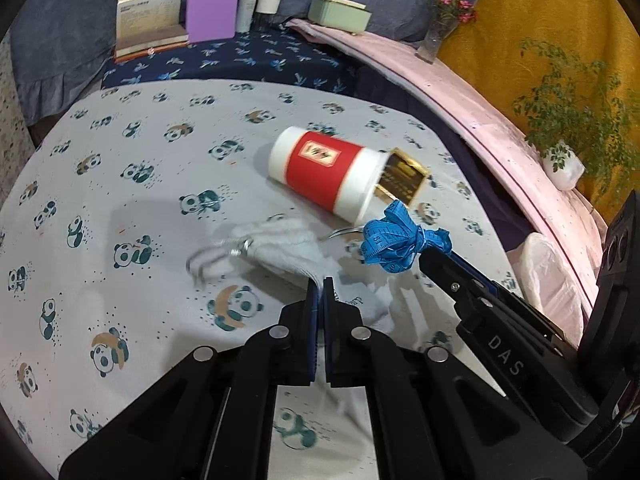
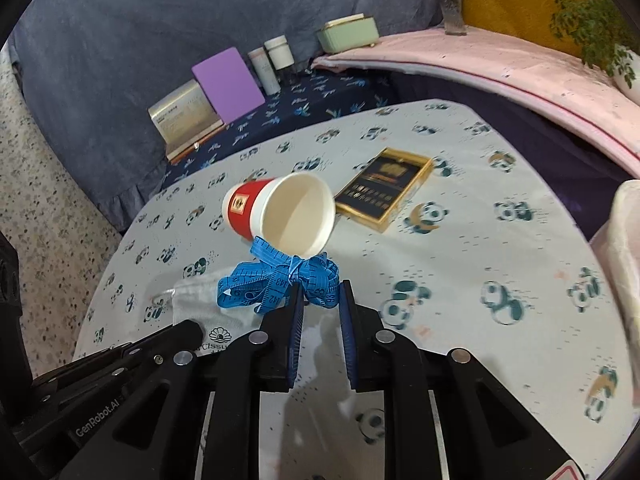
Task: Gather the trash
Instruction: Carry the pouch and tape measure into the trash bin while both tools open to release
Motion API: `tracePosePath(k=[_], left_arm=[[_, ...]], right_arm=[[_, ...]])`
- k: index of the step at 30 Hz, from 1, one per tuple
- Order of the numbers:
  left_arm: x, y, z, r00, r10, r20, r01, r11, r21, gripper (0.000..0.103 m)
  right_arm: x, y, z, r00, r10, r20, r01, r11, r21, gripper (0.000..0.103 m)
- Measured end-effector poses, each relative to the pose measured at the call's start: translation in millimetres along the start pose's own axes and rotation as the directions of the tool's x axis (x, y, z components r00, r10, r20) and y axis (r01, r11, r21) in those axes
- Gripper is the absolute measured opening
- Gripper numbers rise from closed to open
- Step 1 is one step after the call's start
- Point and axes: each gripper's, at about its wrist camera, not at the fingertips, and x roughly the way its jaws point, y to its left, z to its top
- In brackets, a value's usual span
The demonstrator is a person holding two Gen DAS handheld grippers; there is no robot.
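Note:
My left gripper [image 1: 320, 286] is shut on the edge of a white cloth item with thin string loops [image 1: 280, 246], which looks like a face mask and is blurred. A white printed packet [image 1: 360, 304] lies just under the fingertips. My right gripper [image 2: 320, 292] is shut on a bundled blue tape measure [image 2: 280, 276], and both show in the left wrist view too: the right gripper [image 1: 424, 256] and the tape measure [image 1: 400, 240]. Beyond them a red and white paper cup [image 2: 280, 212] lies on its side, next to a black and gold box [image 2: 384, 188].
The panda-print tablecloth [image 2: 500, 280] covers the table. Books [image 1: 148, 16], a purple box [image 1: 212, 4], two bottles and a green box [image 1: 340, 14] stand at the back. A pink ledge [image 1: 480, 96] with plants curves on the right. A white plastic bag [image 1: 548, 268] sits at the right edge.

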Motion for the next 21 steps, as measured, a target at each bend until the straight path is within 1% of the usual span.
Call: tracePosePath(k=[10, 17, 21], left_arm=[[-30.2, -68.5, -6.4, 0.998, -0.049, 0.043, 0.044, 0.993, 0.106, 0.002], [-41.7, -125.8, -18.5, 0.995, -0.092, 0.045, 0.082, 0.978, 0.192, 0.002], [-45.1, -158.0, -26.1, 0.993, -0.112, 0.041, 0.099, 0.967, 0.236, 0.002]], right_arm=[[-63.6, -44.0, 1.1, 0.995, -0.041, 0.088, 0.036, 0.998, 0.06, 0.017], [-112.2, -83.7, -4.1, 0.985, -0.081, 0.151, 0.063, 0.991, 0.119, 0.017], [-133.2, -107.2, -8.2, 0.978, -0.113, 0.176, 0.087, 0.984, 0.153, 0.017]])
